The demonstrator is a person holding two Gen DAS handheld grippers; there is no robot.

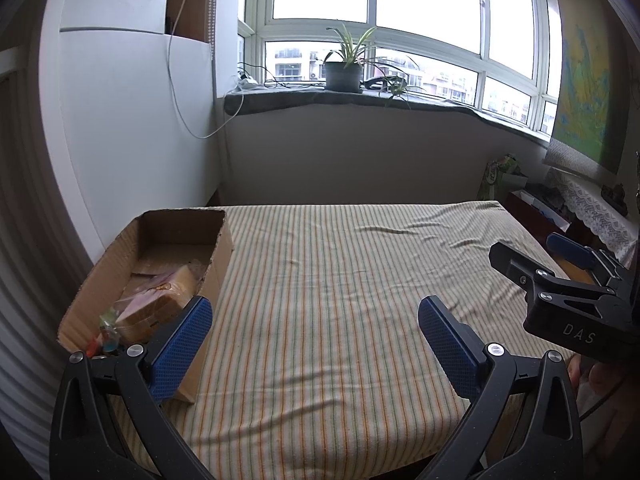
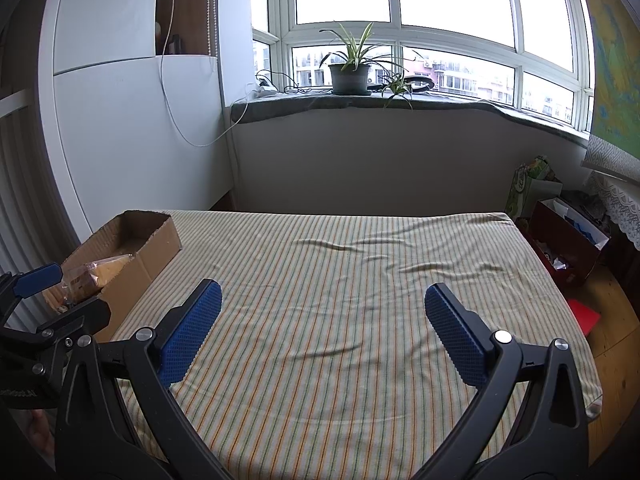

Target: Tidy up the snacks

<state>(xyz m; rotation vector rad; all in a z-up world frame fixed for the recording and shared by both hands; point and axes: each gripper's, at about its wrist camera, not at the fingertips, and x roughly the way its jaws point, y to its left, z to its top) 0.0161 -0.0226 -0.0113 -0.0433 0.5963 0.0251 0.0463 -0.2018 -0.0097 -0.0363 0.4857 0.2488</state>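
Note:
An open cardboard box point(image 1: 216, 256) sits at the left edge of the striped table point(image 1: 340, 280). Inside it lie a wrapped sandwich point(image 1: 160, 300) and small colourful candy packets point(image 1: 106, 336). My left gripper point(image 1: 314, 320) is open and empty, just right of the box's near end. My right gripper point(image 2: 322, 308) is open and empty over the table's middle. The box point(image 2: 156, 240) and the sandwich point(image 2: 100, 274) also show in the right wrist view. The right gripper appears at the right of the left wrist view point(image 1: 560, 276), the left gripper at the left of the right wrist view point(image 2: 48, 300).
A white cabinet point(image 1: 132, 128) stands behind the box. A potted plant point(image 1: 344, 68) sits on the window ledge. A red box point(image 2: 568, 248) and a green bag point(image 2: 528, 184) stand on the floor right of the table.

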